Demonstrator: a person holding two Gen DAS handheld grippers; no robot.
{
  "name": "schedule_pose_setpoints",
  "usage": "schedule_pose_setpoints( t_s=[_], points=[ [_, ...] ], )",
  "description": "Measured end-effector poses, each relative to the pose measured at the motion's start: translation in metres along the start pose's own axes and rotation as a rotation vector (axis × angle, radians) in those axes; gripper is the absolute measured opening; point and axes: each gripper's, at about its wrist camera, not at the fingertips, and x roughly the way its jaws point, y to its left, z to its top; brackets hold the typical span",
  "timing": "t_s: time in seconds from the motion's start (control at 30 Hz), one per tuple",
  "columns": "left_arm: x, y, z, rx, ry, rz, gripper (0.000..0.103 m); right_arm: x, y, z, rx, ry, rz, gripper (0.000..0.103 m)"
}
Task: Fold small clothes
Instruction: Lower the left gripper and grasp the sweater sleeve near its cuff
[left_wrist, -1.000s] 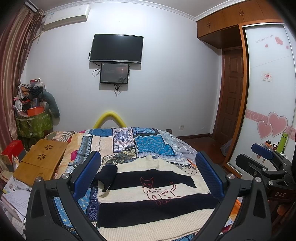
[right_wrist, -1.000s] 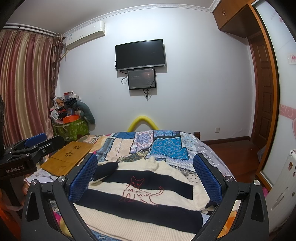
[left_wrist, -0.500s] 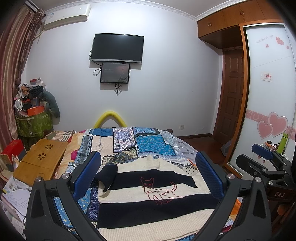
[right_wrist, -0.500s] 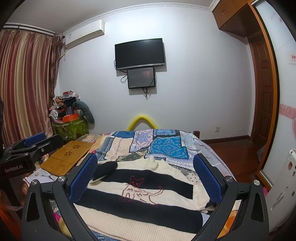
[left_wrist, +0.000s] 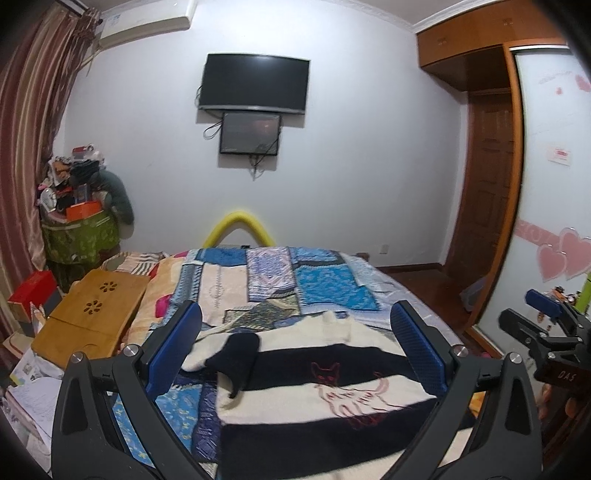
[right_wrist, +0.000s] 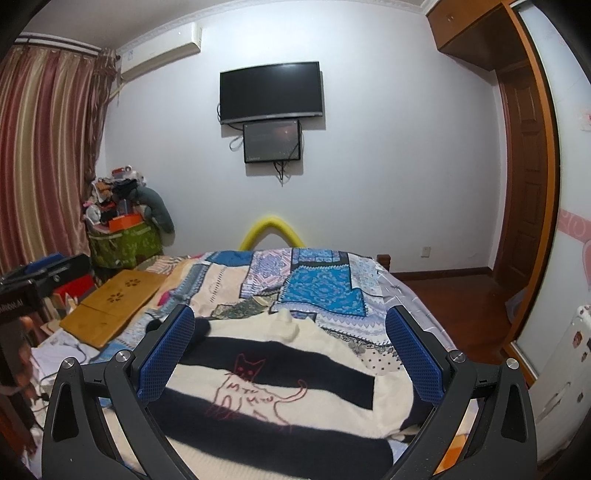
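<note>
Sweater (left_wrist: 317, 398) lies spread flat on the bed (left_wrist: 325, 288), ready for folding. I hold left gripper (left_wrist: 295, 354) and right gripper (right_wrist: 291, 354) above it, jaws apart, empty.

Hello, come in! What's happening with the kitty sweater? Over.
Both grippers, left and right, open, above bed. Cream-and-navy striped knit sweater lying flat, ungripped. Nothing blocking.

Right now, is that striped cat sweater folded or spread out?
Mostly spread: the sweater lies front-up on the bed, one dark sleeve tucked over.
</note>
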Motion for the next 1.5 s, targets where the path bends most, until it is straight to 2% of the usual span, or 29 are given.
schedule_pose_setpoints(
  t_s=[0.27,0.53,0.77,0.9,1.0,1.07,1.2,1.3,1.5],
  points=[
    [0.073,0.050,-0.002,-0.034,0.114,0.093,0.103,0.049,-0.007,0.002,-0.039,0.074,-0.027,0.103],
    [0.151,0.108,-0.019,-0.048,0.280,0.190,0.103,0.097,-0.007,-0.002,-0.096,0.173,-0.049,0.103],
    [0.213,0.169,-0.047,-0.147,0.433,0.243,0.103,0.143,-0.015,-0.004,-0.100,0.274,-0.003,0.103],
    [0.245,0.200,-0.071,-0.176,0.530,0.307,0.103,0.165,-0.017,-0.008,-0.101,0.311,0.006,0.103],
    [0.265,0.217,-0.087,-0.201,0.584,0.324,0.102,0.181,-0.019,-0.013,-0.090,0.353,0.026,0.102],
    [0.276,0.226,-0.096,-0.212,0.615,0.330,0.094,0.193,-0.020,-0.018,-0.082,0.389,0.042,0.101],
    [0.302,0.237,-0.115,-0.215,0.674,0.341,0.089,0.212,-0.023,-0.028,-0.059,0.441,0.079,0.099],
    [0.320,0.238,-0.125,-0.200,0.708,0.338,0.079,0.224,-0.022,-0.035,-0.058,0.470,0.094,0.096],
    [0.352,0.237,-0.135,-0.132,0.735,0.370,0.067,0.239,-0.022,-0.046,-0.046,0.518,0.122,0.092]
  ],
)
